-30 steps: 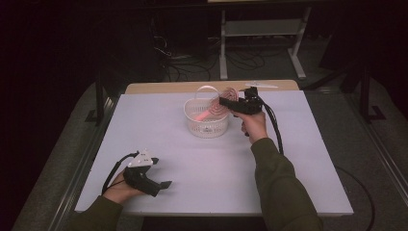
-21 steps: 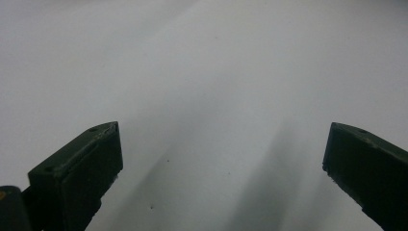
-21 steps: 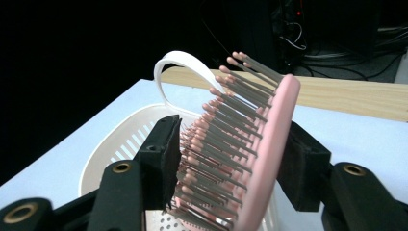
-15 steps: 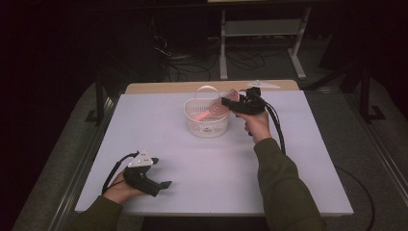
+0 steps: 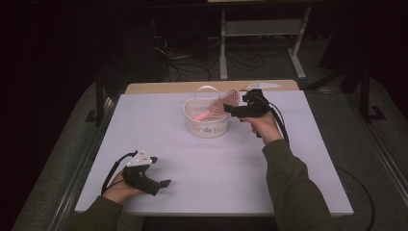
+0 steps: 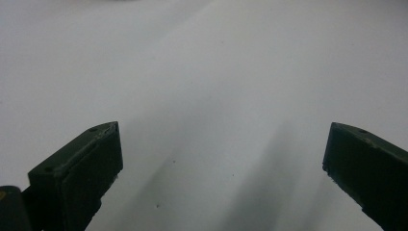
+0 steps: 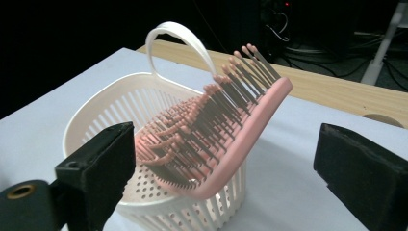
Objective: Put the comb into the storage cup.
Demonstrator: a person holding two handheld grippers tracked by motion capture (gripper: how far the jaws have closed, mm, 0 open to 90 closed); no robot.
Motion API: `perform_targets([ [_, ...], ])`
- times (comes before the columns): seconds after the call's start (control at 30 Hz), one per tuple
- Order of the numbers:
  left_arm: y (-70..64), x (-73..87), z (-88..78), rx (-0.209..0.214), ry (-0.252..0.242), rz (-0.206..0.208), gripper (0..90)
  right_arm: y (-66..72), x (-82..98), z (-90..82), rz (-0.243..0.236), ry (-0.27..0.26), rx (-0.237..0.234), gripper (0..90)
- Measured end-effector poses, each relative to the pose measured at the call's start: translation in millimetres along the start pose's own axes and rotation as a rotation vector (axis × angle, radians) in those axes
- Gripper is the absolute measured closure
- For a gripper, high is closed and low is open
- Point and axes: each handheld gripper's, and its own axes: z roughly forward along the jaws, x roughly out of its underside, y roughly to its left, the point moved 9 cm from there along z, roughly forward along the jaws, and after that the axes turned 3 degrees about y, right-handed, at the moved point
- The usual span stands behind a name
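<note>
From the high view the pink hairbrush (image 5: 216, 109) was propped in the white basket (image 5: 207, 126), the right gripper (image 5: 230, 110) beside it; its own view showed jaws just spread wide, holding nothing, so backing off looked next, while the left gripper (image 6: 221, 159) gaped idle over blurry table (image 6: 216, 62).

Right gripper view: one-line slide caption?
Open right tongs, jaws just opened, frame a pink hairbrush resting tilted in a white basket, its head over the rim.

Olive sleeves (image 5: 288, 187), black grippers, trailing cables
</note>
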Motion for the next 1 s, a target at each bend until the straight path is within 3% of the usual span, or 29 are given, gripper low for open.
perform_targets([
  [0.27,2.4,-0.7,-0.3,0.005,-0.010,-0.009,0.1,5.5,11.6,-6.2,-0.045,0.044,-0.010,2.1],
  [1.0,2.2,-3.2,0.4,0.013,-0.020,-0.005,0.2,22.3,54.5,-32.8,-0.120,0.093,-0.028,1.2],
])
